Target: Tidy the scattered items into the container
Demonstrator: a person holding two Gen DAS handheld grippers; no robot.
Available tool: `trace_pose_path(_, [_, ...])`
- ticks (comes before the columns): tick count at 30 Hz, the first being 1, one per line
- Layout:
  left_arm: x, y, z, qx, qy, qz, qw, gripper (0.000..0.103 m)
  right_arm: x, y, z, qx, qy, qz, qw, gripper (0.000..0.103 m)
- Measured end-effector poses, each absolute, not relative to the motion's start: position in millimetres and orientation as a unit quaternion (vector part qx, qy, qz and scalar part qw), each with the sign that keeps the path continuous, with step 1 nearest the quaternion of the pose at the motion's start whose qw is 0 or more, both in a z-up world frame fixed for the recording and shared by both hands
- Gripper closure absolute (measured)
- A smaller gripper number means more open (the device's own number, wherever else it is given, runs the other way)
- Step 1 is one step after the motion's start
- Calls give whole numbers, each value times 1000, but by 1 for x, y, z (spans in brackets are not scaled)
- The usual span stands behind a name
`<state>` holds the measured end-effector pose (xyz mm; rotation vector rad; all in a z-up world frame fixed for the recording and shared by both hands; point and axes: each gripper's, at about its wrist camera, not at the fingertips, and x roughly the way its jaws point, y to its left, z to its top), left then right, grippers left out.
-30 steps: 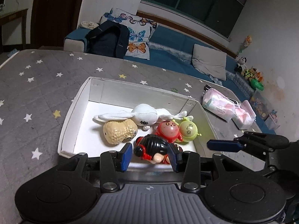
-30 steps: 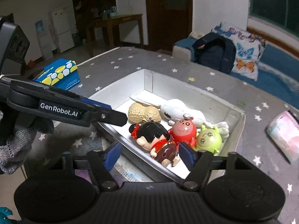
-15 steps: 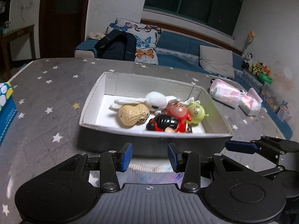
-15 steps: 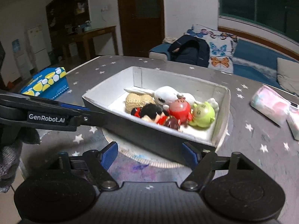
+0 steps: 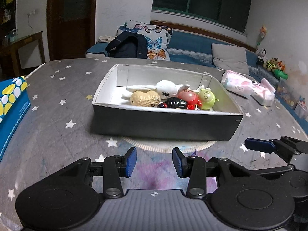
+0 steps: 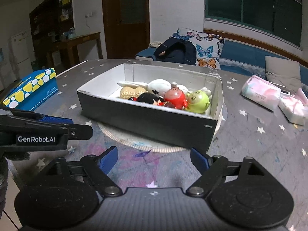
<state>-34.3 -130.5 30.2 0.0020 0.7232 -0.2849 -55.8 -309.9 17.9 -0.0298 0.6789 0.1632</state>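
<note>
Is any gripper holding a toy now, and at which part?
Nothing is held. The left gripper is open and empty; the right gripper is opening, also empty. The toys lie in the box.

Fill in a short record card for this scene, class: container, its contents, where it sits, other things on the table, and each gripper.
container: open grey box, white inside
contents: peanut toy, white plush rabbit, black-haired doll, red figure, green figure
sits on: round mat on star-print tablecloth
others: blue tissue box, pink packs
left gripper: open, empty
right gripper: opening, empty
</note>
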Motion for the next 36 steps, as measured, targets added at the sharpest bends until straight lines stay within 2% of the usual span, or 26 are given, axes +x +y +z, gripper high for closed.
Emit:
trace_pose_path(17, [-53, -129, 20, 8, 355, -115, 928, 60, -75, -317, 4, 25, 341, 41, 939, 11])
trace_pose_path(21, [-56, -126, 17, -1, 357, -109, 928, 60, -80, -317, 2, 25, 341, 33, 939, 4])
trace_pose_path(28, [-66, -123, 11, -5, 357, -106, 928, 60, -90, -314, -3, 24, 343, 27, 939, 0])
trace_pose_path(36, [-76, -123, 11, -6, 350, -100, 931, 60, -99, -309, -4, 19, 340, 21, 940, 0])
